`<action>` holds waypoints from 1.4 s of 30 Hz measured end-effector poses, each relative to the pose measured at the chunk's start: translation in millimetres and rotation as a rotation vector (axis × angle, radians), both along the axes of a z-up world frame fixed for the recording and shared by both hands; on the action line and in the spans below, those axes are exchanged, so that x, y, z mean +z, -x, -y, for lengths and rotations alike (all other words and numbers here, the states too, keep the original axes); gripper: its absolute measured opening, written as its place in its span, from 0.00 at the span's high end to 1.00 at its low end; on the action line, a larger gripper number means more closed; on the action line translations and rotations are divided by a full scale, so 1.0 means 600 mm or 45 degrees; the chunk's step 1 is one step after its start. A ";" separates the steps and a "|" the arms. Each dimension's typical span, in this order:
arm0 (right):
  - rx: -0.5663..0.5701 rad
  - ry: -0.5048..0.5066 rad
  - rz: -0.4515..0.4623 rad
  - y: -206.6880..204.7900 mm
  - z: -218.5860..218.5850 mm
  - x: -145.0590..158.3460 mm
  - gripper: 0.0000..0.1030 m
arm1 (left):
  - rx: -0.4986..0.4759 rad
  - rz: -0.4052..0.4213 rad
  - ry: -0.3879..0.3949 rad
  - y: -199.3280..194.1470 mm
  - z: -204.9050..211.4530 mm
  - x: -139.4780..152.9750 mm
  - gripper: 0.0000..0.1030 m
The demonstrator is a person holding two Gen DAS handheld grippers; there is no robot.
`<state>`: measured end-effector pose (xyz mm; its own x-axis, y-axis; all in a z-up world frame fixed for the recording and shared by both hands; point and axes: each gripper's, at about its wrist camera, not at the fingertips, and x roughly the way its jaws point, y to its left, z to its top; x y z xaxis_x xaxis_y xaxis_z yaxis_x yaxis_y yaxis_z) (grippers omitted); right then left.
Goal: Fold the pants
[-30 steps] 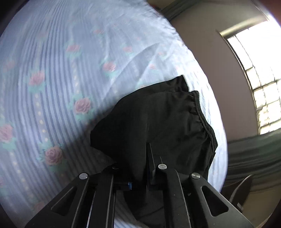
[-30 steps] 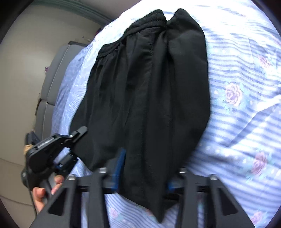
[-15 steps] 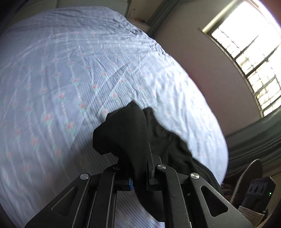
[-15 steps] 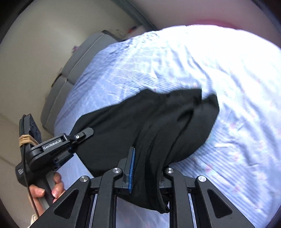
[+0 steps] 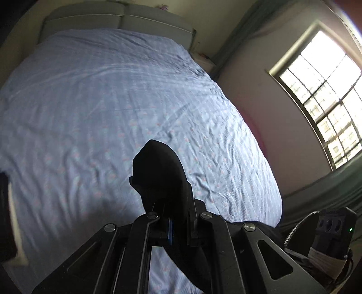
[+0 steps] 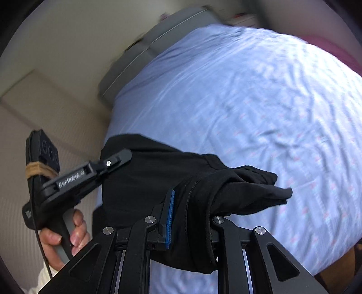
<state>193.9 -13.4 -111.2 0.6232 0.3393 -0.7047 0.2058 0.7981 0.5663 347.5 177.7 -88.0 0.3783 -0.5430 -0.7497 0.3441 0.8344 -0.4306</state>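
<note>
The black pants (image 6: 172,178) hang in the air above the bed, stretched between both grippers. My right gripper (image 6: 190,217) is shut on a bunched edge of the pants, which drapes over its fingers. My left gripper (image 5: 178,217) is shut on another part of the pants (image 5: 158,171), and the cloth covers its fingertips. The left gripper also shows in the right wrist view (image 6: 120,158) at the left, gripping the far edge of the cloth. How the rest of the pants hangs below is hidden.
A bed with a light blue flowered sheet (image 5: 108,108) fills both views, with a grey headboard (image 5: 120,20) at the far end. A window (image 5: 323,95) and wall stand at the right. A dark object (image 5: 5,214) lies at the sheet's left edge.
Both grippers have lifted the pants off the sheet and risen well above the bed. The cloth, flat on the bed a second ago, now hangs bunched between them.
</note>
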 end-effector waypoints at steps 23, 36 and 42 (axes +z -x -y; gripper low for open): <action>0.324 -0.044 0.098 0.074 -0.582 0.079 0.82 | 0.349 0.042 0.166 0.152 -0.668 0.088 0.92; 0.240 0.020 0.204 0.030 -0.724 0.132 0.82 | 0.221 0.064 0.259 0.045 -0.809 0.124 0.92; -0.021 0.053 0.206 -0.005 -0.792 0.133 0.82 | -0.039 0.024 0.199 -0.066 -0.817 0.128 0.92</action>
<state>196.8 461.7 -31.4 0.7350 0.3005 -0.6079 0.1282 0.8187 0.5598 387.3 668.2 -11.0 0.3732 -0.6639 -0.6481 0.3775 0.7468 -0.5475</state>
